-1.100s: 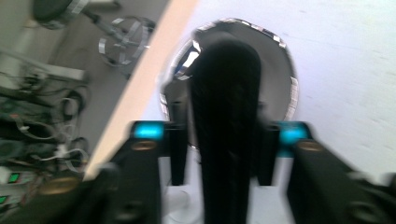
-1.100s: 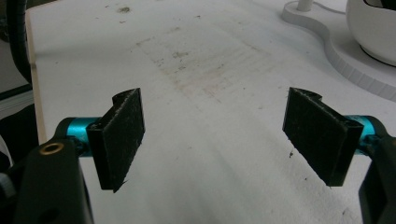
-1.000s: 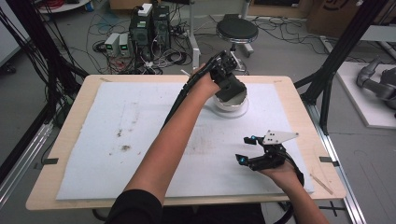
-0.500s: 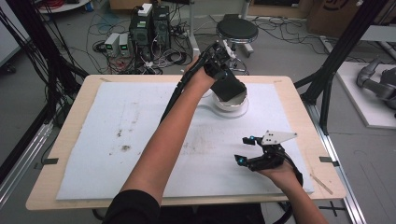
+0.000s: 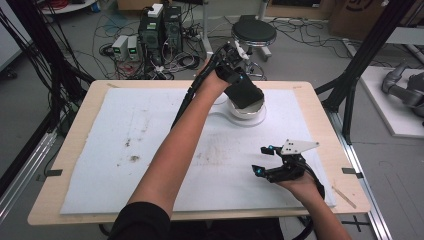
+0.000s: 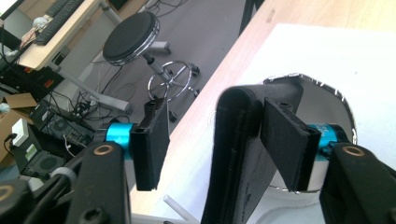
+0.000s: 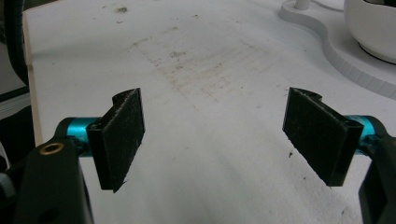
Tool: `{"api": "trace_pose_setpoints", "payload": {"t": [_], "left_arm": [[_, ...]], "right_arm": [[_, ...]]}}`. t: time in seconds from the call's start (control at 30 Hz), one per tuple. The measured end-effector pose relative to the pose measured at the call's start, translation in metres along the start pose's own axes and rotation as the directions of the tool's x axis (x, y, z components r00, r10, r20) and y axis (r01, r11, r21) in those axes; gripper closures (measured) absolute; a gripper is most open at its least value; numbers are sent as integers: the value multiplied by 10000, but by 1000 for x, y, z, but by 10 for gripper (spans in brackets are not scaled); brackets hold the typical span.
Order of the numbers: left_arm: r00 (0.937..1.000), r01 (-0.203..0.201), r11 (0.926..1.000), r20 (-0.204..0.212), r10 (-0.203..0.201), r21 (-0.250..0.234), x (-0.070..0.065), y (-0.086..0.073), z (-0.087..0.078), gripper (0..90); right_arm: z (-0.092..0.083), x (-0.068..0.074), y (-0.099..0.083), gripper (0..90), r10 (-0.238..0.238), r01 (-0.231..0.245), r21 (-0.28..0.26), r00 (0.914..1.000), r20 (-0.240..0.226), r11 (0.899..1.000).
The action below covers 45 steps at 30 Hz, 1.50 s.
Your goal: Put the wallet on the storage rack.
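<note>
Nearest me, the right hand-held gripper [image 5: 263, 161] rests low on the white foam-covered counter [image 5: 125, 150]; its jaws stand spread with nothing between them, and it sits as it did a second ago.

Farther off, the left hand-held gripper [image 5: 235, 55] reaches over the round white bowl with a shiny metal rim [image 5: 248, 111] on its white base plate [image 5: 220, 112] at the far side of the counter; the black folded fabric strap [image 6: 243, 149] hangs over the bowl's rim, partly inside.

I judge the strap light, limp and non-slippery; it should be taken at the folded top edge, since the loose end will droop.

Against the earlier frame, the left jaws have just been opening; the strap lies between them, one pad [image 6: 289, 142] against it, the other [image 6: 152, 144] clear; the hand now sits slightly higher and farther back.
</note>
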<state>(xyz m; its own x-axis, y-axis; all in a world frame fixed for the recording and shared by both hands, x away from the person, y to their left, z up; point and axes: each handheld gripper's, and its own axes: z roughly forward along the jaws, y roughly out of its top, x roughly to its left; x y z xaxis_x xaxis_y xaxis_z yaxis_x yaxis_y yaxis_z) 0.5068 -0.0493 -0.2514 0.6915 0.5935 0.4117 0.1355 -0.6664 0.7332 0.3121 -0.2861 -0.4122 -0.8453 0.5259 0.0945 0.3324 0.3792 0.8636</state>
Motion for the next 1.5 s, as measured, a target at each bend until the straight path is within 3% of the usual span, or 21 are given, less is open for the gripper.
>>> {"api": "trace_pose_setpoints", "payload": {"t": [0.13,0.3,0.5,0.8,1.07,1.33,1.5], "left_arm": [[9999,20,10000,-128,-21,-60,2,0,-4,418],[9976,78,9999,-684,-82,-71,5,-1,1,428],[9940,192,9990,-1067,-233,-392,6,-2,12,515],[9900,55,9999,-1406,-70,-111,7,-1,26,565],[9939,367,9990,-1030,-390,-241,9,-3,22,501],[9968,696,9958,-357,-718,-596,8,-10,9,449],[9965,756,9938,-290,-782,-820,9,-13,-2,443]], "right_arm": [[0,1,0,213,-14,14,-32,10000,-13,10000],[1,1,1,213,-39,39,-7,10000,-27,10000],[2,0,0,213,-41,41,10,10000,-77,10000],[4,-1,0,213,-17,17,30,9999,-169,10000],[5,-2,-1,213,-5,6,44,9998,-208,10000],[5,0,0,213,28,-27,55,9998,-175,10000],[7,1,1,213,17,-16,72,9999,-162,10000]]}}
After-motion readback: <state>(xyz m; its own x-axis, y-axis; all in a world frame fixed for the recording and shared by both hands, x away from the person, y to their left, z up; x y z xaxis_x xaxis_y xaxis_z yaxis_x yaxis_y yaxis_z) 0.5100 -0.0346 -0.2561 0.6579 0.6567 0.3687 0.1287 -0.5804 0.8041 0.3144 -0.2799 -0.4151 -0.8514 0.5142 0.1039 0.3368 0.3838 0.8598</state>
